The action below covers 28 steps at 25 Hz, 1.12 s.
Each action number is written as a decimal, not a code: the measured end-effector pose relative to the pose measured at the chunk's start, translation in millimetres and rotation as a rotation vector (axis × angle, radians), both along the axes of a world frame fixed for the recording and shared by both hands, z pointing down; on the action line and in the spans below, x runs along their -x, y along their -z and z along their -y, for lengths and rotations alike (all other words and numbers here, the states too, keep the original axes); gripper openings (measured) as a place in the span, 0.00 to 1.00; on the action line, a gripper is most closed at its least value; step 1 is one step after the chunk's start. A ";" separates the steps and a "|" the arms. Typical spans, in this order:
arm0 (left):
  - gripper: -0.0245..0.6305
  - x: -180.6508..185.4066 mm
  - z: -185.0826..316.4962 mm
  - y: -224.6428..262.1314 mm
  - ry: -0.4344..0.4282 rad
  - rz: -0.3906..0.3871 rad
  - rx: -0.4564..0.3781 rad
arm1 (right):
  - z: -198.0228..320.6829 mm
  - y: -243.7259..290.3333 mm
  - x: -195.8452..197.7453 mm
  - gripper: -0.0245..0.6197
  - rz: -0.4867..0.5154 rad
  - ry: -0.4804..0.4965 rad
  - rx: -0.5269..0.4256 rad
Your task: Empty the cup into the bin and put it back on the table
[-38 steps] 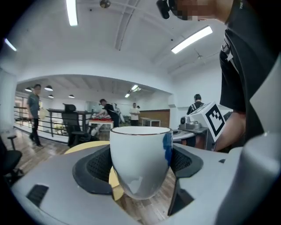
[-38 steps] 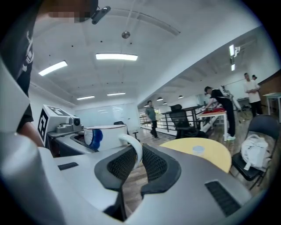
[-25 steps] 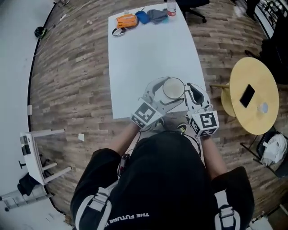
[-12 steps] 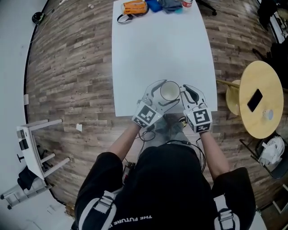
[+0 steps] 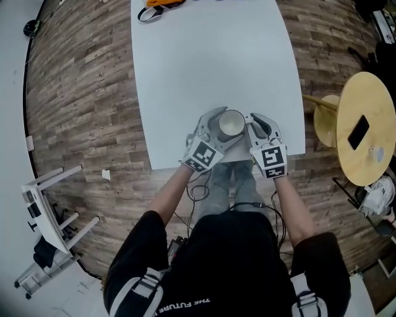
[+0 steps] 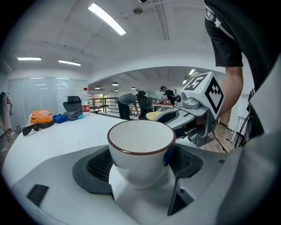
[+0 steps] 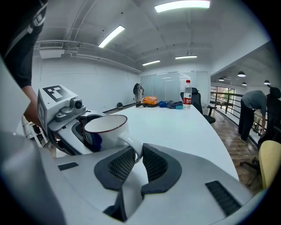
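Observation:
A white cup [image 5: 232, 124] with a dark red rim is over the near edge of the white table [image 5: 204, 62]; its inside looks empty. My left gripper [image 5: 218, 129] is shut on the cup's body [image 6: 140, 151], one pad on each side. My right gripper [image 5: 255, 127] comes in from the right and is shut on the cup's handle [image 7: 134, 147], which is pinched between the black pads. In the right gripper view the cup [image 7: 105, 132] has the left gripper [image 7: 66, 116] behind it. Whether the cup rests on the table I cannot tell.
A round yellow side table [image 5: 371, 99] with a dark phone [image 5: 357, 132] stands to the right, a stool [image 5: 325, 121] beside it. An orange item [image 5: 158, 3], some cloth and a bottle [image 7: 188, 94] lie at the table's far end. A white stand [image 5: 43, 204] is on the wooden floor to the left.
The head view has shifted, so the table's far end slides out of the top. Both grippers keep the same hold on the cup near the front edge.

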<state>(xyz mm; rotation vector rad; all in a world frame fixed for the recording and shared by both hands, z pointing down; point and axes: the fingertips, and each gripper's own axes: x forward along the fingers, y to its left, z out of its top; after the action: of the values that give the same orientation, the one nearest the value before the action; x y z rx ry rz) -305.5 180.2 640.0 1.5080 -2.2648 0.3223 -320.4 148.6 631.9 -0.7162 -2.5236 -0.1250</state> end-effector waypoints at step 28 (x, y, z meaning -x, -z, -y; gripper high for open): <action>0.63 -36.7 -56.3 109.4 0.169 0.082 -0.126 | 10.1 117.7 -56.1 0.17 0.160 -0.164 0.063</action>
<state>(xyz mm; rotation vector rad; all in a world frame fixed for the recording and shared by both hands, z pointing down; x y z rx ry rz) -268.8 236.5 530.6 1.3727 -2.5000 0.1995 -264.3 138.5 514.2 -0.5383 -2.7381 -0.0474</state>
